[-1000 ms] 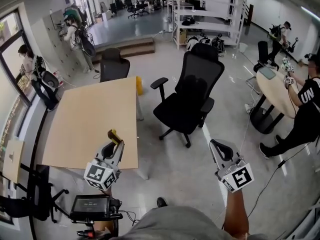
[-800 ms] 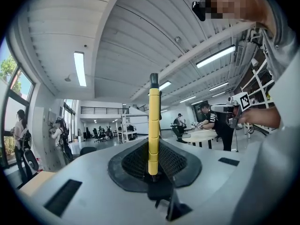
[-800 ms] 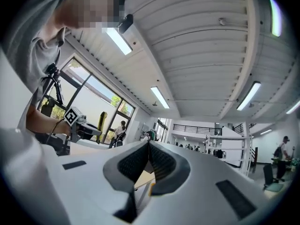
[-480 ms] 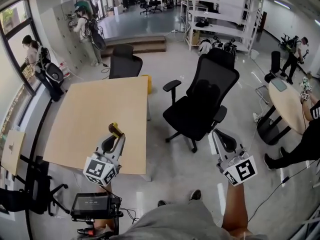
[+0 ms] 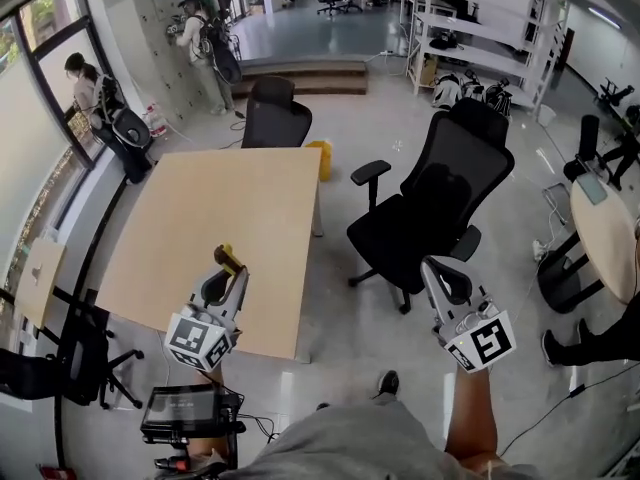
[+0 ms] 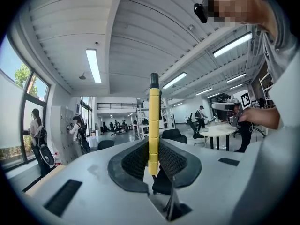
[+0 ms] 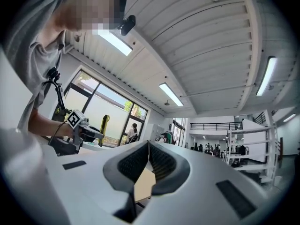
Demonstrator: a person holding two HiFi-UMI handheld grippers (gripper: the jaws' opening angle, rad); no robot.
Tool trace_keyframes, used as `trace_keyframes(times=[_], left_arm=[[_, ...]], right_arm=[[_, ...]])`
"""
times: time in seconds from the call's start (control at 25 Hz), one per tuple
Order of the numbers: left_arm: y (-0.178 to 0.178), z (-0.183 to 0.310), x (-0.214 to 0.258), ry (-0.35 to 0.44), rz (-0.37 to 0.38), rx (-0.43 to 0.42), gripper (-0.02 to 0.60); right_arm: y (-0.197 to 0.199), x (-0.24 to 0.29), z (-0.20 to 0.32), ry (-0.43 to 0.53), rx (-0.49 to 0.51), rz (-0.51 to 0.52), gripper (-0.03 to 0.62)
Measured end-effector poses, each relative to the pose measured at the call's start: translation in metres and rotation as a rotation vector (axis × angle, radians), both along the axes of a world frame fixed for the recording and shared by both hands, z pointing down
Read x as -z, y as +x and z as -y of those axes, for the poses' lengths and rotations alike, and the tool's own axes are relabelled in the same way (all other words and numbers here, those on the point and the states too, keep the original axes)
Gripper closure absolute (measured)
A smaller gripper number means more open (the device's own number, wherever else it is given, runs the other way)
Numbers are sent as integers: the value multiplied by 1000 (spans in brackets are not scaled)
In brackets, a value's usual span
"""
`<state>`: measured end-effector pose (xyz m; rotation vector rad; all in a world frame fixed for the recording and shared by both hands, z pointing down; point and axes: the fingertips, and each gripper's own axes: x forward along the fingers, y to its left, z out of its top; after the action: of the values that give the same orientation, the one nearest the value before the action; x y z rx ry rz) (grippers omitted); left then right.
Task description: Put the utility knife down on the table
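1. At the far left, a person with a black backpack [image 5: 97, 96] stands by the tall window. Another person [image 5: 203, 18] stands at the grey lockers further off.
2. A pale rectangular wooden table [image 5: 220, 203] takes up the left-centre of the floor. A small black office chair [image 5: 275, 118] is at its far edge.
3. The grey left gripper [image 5: 228, 276], with its marker cube towards the person, shows over the near right part of the table. Its jaws are clamped on the yellow-and-black utility knife [image 6: 153, 121]. The knife stands upright between the ribbed black pads [image 6: 134, 160], with most of its length rising above them. It is held in the air and does not rest on the tabletop.
4. To the right of the table, a large black mesh-backed office chair on castors [image 5: 430, 203] sits on the grey floor between the two grippers and further off.
5. The grey right gripper [image 5: 438, 266] is held at the near right, over the floor. Its jaws are closed together, pad against pad, with nothing between them.
6. At the far right edge is a pale round table [image 5: 605, 230].
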<state>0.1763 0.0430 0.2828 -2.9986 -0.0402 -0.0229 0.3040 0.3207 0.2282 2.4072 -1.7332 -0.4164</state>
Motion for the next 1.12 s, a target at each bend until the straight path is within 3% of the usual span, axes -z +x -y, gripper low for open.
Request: trace_keyframes(times=[0.6, 0.76, 1.12], left_arm=[[112, -29, -10, -24, 39, 193, 525], [117, -30, -14, -35, 52, 250, 525], [104, 43, -19, -56, 59, 314, 525]], right_arm=[[159, -19, -3, -2, 204, 63, 585], [177, -30, 11, -21, 271, 85, 585], [182, -37, 88, -53, 319, 121, 585]])
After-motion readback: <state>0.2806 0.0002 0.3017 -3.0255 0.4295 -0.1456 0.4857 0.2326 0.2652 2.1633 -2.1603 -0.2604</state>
